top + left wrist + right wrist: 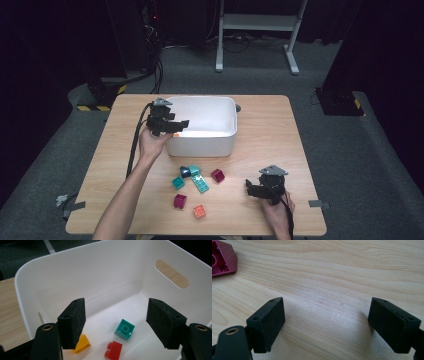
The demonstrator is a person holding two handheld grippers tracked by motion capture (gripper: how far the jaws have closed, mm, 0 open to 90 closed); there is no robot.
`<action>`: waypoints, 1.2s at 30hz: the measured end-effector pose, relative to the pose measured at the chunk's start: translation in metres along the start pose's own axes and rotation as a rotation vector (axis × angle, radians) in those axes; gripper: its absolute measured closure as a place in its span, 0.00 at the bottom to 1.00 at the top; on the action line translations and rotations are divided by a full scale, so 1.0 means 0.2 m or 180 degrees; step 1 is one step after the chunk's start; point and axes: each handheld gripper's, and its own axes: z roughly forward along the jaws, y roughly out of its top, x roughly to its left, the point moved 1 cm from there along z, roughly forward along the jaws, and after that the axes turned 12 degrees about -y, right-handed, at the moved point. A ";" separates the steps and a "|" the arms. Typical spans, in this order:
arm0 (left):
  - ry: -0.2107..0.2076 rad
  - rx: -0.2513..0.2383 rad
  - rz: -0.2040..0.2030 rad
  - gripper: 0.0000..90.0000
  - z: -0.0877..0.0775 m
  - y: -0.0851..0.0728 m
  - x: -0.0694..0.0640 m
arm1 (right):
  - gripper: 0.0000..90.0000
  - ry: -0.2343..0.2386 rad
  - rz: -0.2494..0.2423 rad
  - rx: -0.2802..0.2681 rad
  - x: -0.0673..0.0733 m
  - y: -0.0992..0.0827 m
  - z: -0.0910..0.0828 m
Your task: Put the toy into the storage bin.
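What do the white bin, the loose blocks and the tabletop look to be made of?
White bin: likely moulded plastic, smooth with a soft sheen, rounded corners, cut-out handle slot. Teal block, red block and yellow block: hard plastic, glossy and studded. Table: wood-grain surface, matte; whether laminate or solid wood is unclear.

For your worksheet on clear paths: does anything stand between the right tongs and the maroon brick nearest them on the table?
Nothing visible does. Bare table lies between the open right tongs and the maroon brick; the other bricks lie beyond it.
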 end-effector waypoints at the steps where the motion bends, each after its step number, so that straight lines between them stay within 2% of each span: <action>1: 0.0004 -0.0010 0.0013 0.35 -0.01 0.00 -0.01 | 0.15 -0.0001 -0.0001 -0.0001 0.00 0.00 0.00; 4: 0.0020 -0.0092 0.0056 0.34 -0.05 -0.01 -0.04 | 0.15 -0.0001 -0.0001 -0.0001 0.00 0.00 0.00; 19: 0.0019 -0.0202 0.0147 0.33 -0.20 -0.10 -0.10 | 0.15 0.0002 0.0000 -0.0001 0.00 0.00 0.00; 29: 0.0066 -0.0280 0.0182 0.34 -0.30 -0.20 -0.12 | 0.15 0.0001 -0.0003 -0.0004 0.00 0.00 0.00; 36: 0.0107 -0.0263 0.0221 0.35 -0.35 -0.29 -0.15 | 0.15 0.0000 0.0002 0.0001 0.00 0.00 0.00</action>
